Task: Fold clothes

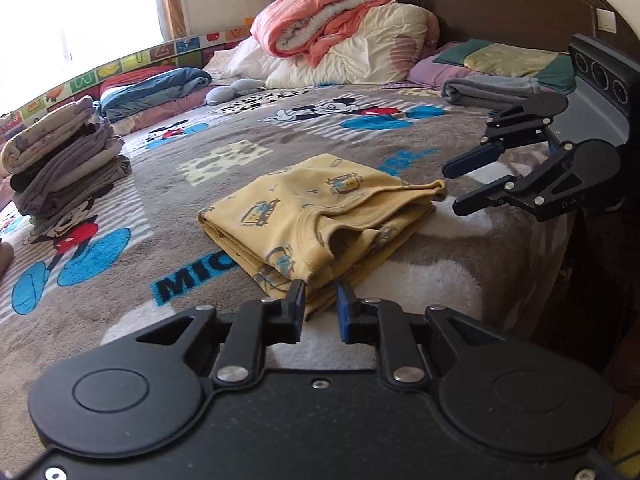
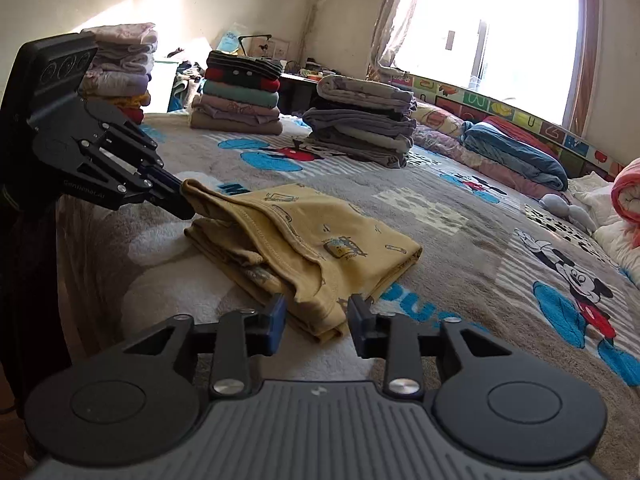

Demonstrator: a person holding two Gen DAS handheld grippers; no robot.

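Black fingers of the left gripper (image 1: 320, 300) stand slightly apart right at the near corner of the yellow garment (image 1: 320, 220), which lies folded on the bed (image 1: 440, 280); the cloth corner sits in the gap between the pads, and no pinch shows, so the gripper reads as open. From the right wrist view, the same gripper (image 2: 188, 204) touches the far left corner of the garment (image 2: 320, 240), where a flap of cloth is raised against its tips. Closer in that view, the right gripper (image 2: 316, 312) is open, its jaws well apart on either side of the garment's near corner without pressing it. Seen from the left wrist, the right gripper (image 1: 456, 188) is off to the right, its fingers spread and just beside the garment's right edge. Left of the left gripper and farther off stands a stack of clothes (image 1: 64, 160); ahead of it, at the head of the bed, lies a heap of quilts (image 1: 340, 28). Beyond the right gripper, more folded stacks (image 2: 240, 92) stand along the far side of the bed, with a window (image 2: 492, 28) up to the right.
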